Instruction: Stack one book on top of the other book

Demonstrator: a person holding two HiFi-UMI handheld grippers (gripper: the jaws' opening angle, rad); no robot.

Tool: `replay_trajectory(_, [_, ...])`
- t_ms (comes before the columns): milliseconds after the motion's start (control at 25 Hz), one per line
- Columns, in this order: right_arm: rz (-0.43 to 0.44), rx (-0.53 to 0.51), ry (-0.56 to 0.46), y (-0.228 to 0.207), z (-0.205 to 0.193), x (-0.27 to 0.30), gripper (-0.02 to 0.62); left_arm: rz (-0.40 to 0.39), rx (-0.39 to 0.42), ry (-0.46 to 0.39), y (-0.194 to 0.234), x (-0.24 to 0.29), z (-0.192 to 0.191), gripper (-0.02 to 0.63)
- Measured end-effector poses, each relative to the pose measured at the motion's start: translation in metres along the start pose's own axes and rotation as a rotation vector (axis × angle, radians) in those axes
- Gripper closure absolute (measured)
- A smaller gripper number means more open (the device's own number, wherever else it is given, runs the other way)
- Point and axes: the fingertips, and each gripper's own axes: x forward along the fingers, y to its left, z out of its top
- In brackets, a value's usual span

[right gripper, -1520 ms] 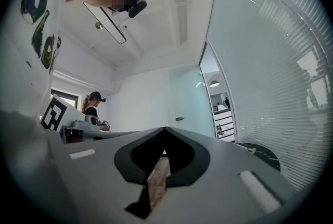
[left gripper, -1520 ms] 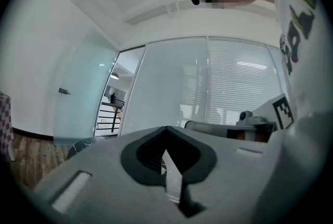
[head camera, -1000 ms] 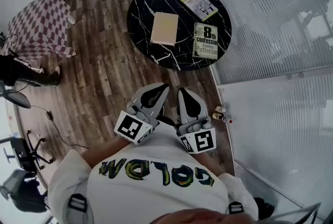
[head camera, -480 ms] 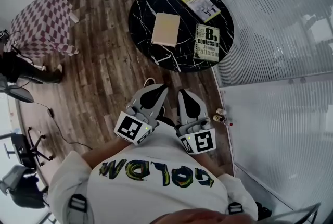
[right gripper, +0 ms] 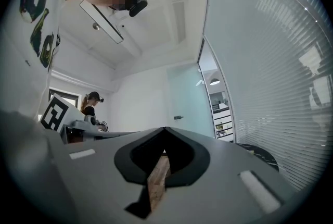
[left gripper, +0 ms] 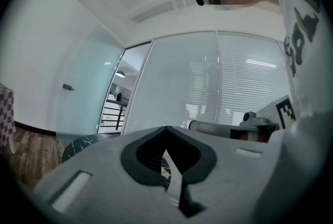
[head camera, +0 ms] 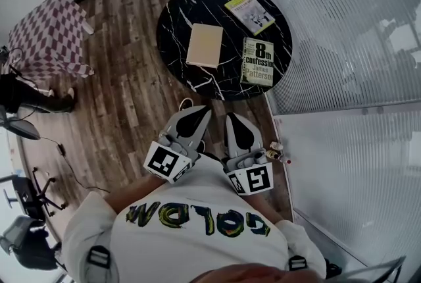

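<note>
Three books lie on a round black marble table [head camera: 177, 8]: a plain tan book [head camera: 203, 45] at its middle, a dark "8th confession" book [head camera: 258, 62] at the right, and a yellow-green book [head camera: 249, 8] at the far right. Both grippers are held close to my chest, well short of the table. My left gripper [head camera: 198, 112] is shut and holds nothing. My right gripper [head camera: 235, 120] beside it is shut and empty too. In both gripper views the jaws meet with only a thin slit between them.
A chequered pink-and-white stool [head camera: 47, 35] stands at the left on the wood floor. A frosted glass partition [head camera: 342, 31] runs along the right, close to the table. Small bottles [head camera: 275, 149] sit on the floor by the partition. Office chairs [head camera: 26, 189] stand at the lower left.
The table and books have shifted slightly toward me and to the left in the head view. Both grippers stay shut, side by side against my chest.
</note>
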Motion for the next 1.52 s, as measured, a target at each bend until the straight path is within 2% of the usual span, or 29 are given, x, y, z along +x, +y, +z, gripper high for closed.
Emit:
replay_trajectory(640, [-0.015, 0.010, 0.022, -0.046, -0.004, 0.108, 0.594, -0.002, -0.021, 0.014, 0.094, 0.069, 0.019, 0.606])
replay_trajectory(1080, [-0.022, 0.000, 0.035, -0.062, -0.002, 0.209, 0.594, -0.015, -0.041, 0.015, 0.184, 0.109, 0.041, 0.606])
replay_trajectory(1520, [-0.049, -0.008, 0.052, -0.075, -0.006, 0.278, 0.594, -0.037, -0.049, 0.033, 0.248, 0.136, 0.053, 0.606])
